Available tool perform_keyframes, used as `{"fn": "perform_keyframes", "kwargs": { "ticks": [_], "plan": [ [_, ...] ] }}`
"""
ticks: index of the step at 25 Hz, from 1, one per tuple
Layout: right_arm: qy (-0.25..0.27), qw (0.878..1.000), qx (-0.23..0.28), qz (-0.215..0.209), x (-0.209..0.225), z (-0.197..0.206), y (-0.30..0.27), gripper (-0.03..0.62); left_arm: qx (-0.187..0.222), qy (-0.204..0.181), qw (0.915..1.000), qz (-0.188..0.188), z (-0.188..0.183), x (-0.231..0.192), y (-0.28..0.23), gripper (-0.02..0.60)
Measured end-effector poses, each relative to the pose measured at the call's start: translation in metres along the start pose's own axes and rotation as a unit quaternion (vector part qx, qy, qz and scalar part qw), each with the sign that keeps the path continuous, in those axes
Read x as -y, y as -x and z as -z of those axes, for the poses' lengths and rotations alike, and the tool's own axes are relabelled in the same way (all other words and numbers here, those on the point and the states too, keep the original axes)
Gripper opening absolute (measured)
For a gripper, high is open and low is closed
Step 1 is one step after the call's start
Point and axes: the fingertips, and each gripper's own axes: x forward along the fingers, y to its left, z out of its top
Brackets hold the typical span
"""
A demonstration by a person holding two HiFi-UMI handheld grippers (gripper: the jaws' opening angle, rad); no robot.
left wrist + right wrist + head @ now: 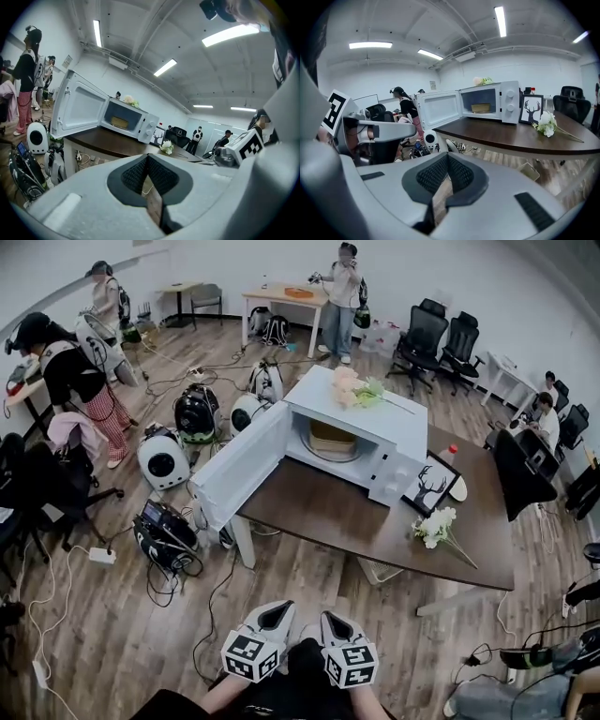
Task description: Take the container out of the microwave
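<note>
A white microwave [375, 442] stands on a dark brown table [319, 517] with its door [239, 470] swung wide open to the left. Inside on the turntable sits a tan container [331, 439], also seen as the container [119, 123] and the container [480, 108] in the two gripper views. My left gripper [277, 607] and right gripper [330, 618] hover side by side over the floor, well short of the table. Both are shut with nothing between the pads. The left gripper [147, 157] and the right gripper [447, 157] both point toward the microwave.
Pink flowers [352, 388] lie on top of the microwave. A framed deer picture [429, 486], a red-capped bottle [450, 454] and white flowers [436, 526] are on the table. Backpack-like units [164, 457] and cables [56, 615] cover the floor at left. Several people and office chairs [420, 334] stand around.
</note>
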Motion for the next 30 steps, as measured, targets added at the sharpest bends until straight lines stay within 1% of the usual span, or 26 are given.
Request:
{"fn": "perform_keyframes", "kwargs": {
  "ticks": [5, 9, 13, 19, 23, 27, 30],
  "plan": [
    [-0.019, 0.999, -0.016, -0.048, 0.029, -0.005, -0.019, 0.006, -0.007, 0.006, 0.9998, -0.015, -0.002, 0.004, -0.043, 0.009],
    [-0.023, 0.997, -0.004, -0.078, 0.057, -0.022, -0.031, 0.006, -0.002, 0.006, 0.9997, -0.022, -0.011, 0.008, -0.08, 0.009],
    [-0.014, 0.995, -0.007, -0.103, 0.08, -0.035, -0.04, 0.006, 0.002, 0.006, 0.9996, -0.029, -0.02, 0.017, -0.11, 0.009],
    [0.007, 0.994, -0.003, -0.109, 0.113, -0.046, -0.048, 0.006, 0.0, -0.004, 0.9987, -0.05, -0.022, 0.027, -0.142, 0.009],
    [0.007, 0.995, 0.002, -0.104, 0.132, -0.051, -0.052, 0.007, -0.002, -0.006, 0.9985, -0.055, -0.022, 0.031, -0.156, 0.009],
    [0.008, 0.994, 0.001, -0.106, 0.138, -0.055, -0.058, 0.006, 0.003, -0.007, 0.9983, -0.057, -0.029, 0.028, -0.166, 0.009],
    [0.007, 0.994, 0.001, -0.111, 0.14, -0.058, -0.066, 0.006, 0.01, 0.0, 0.998, -0.062, -0.034, 0.02, -0.171, 0.009]
  ]
}}
